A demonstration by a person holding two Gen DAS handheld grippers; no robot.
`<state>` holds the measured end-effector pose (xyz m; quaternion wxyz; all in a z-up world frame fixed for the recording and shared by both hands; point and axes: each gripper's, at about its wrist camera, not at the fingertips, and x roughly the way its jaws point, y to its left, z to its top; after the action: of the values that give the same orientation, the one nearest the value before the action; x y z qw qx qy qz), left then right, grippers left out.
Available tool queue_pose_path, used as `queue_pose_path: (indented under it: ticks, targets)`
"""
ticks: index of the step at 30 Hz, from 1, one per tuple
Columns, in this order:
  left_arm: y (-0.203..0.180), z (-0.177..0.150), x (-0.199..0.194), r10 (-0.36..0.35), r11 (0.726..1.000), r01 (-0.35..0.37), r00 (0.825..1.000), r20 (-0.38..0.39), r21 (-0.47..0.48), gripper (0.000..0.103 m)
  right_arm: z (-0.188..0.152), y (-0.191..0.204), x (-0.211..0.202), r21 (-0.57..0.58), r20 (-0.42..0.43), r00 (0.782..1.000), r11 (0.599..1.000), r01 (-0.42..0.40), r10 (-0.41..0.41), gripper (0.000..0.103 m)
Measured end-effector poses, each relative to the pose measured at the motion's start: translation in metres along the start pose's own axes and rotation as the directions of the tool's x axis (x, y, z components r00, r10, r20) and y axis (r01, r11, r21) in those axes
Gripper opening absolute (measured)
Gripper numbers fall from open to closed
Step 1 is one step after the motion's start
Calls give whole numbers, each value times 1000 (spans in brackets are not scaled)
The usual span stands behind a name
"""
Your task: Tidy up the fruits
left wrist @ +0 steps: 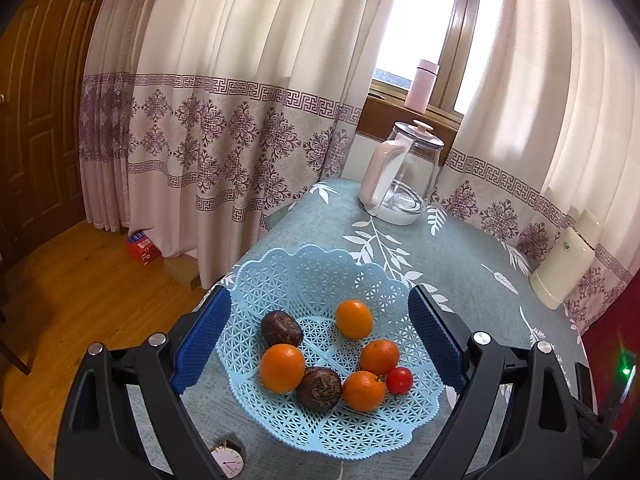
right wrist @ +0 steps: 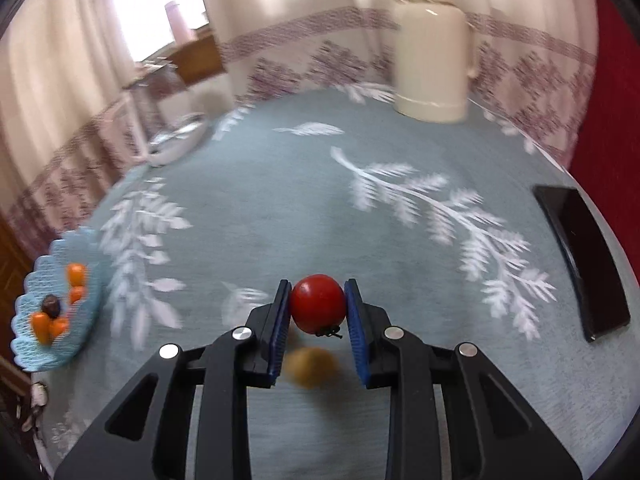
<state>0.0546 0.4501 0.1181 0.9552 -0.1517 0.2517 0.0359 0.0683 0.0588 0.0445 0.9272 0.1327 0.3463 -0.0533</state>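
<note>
Squarely between jaws (right) — tomato (right wrist: 317,303), clamped

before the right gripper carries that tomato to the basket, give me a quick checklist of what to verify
1. Grip: right gripper has both pads against the red tomato: ok.
2. Basket room: blue basket has bare mesh at its far side, beyond the oranges: ok.
3. Left gripper open, its fingers either side of the basket; whether it blocks the drop: cannot tell.
4. Path: bare tablecloth lies between tomato and basket: ok.
5. Yellowish object blurred below the tomato; what it is: cannot tell.
6. Picture sharpness: right wrist view is motion-blurred: not ok.
</note>
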Motion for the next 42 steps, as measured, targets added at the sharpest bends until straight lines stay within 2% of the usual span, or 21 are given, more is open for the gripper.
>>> queue_pose_path:
  ticks: [5,9,13,21,26,29,33,42]
  targets:
    - [2,2,-2,1,1000,-1,1000,5,-8,91,0,59,-14,-99,7,989,985,-145,146,27]
    - [6,4,-5,2,1000,-1,1000,11,-21,91,-5,111,-20,-165,-17,964,950,-266,267,27]
    - [9,7,-6,1,1000,-1,1000,13,-31,91,-10,152,-22,-205,-52,938,916,-345,342,27]
    - [12,9,-7,0,999,1,1000,15,-45,91,-27,215,-18,-282,-126,893,847,-450,433,27]
    - [13,9,-7,-1,999,1,1000,13,-47,91,-37,233,-9,-276,-184,867,823,-497,463,28]
    - [13,10,-7,-1,999,2,1000,12,-45,91,-40,231,-7,-268,-191,863,821,-504,467,29]
    - [12,9,-7,-1,999,2,1000,12,-44,91,-39,221,-5,-250,-181,871,835,-489,456,29]
    - [4,6,-5,-9,1000,9,1000,4,-27,91,-38,177,-7,-195,-137,904,884,-424,404,29]
